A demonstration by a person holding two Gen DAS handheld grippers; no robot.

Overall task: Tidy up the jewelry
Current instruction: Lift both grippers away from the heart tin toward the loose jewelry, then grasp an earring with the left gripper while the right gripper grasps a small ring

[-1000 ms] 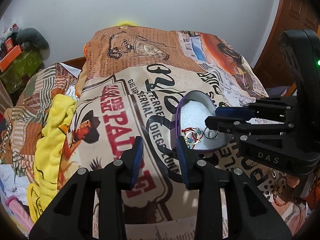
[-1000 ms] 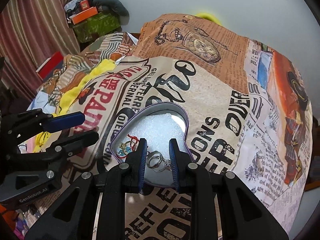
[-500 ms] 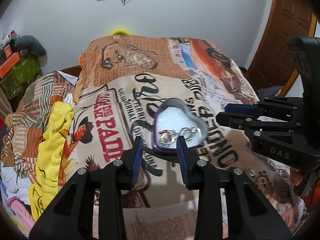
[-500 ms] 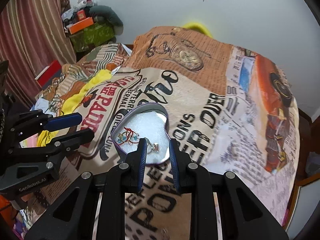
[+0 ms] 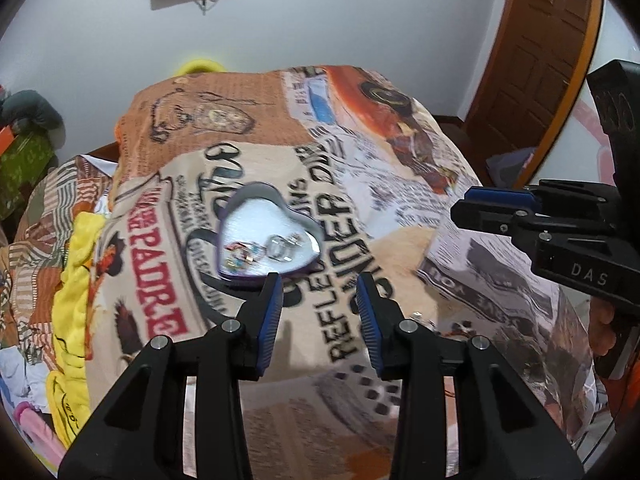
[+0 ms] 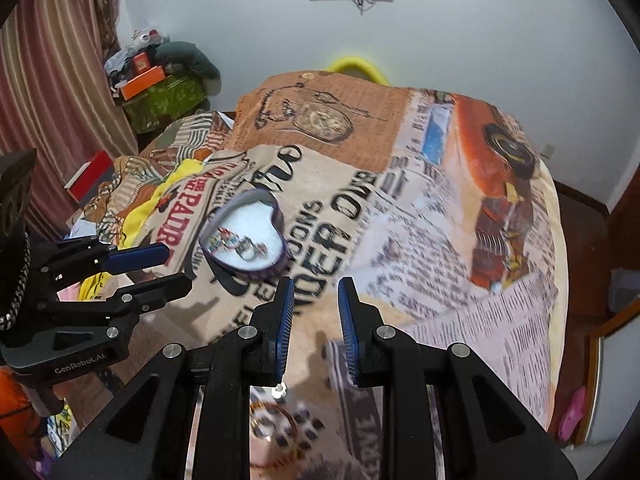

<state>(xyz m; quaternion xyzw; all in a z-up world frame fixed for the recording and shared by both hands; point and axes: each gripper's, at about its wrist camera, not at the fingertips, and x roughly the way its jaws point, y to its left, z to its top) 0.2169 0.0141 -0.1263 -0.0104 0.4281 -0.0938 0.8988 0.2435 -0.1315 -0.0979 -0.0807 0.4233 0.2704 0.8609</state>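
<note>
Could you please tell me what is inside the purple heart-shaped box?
The purple heart-shaped box holds silver rings and small colourful jewellery on a white foam lining. Anything beneath the lining is hidden.

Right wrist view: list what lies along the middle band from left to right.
Left gripper → yellow cloth → heart-shaped box holding rings → big black lettering on the printed blanket → small newsprint text → orange car print.

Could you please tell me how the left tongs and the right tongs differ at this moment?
The left tongs stand wider apart than the right tongs. The left tongs sit nearer the heart-shaped box, just below its tip; the right tongs sit further off. Both are empty, with blue pads, over the printed blanket.
</note>
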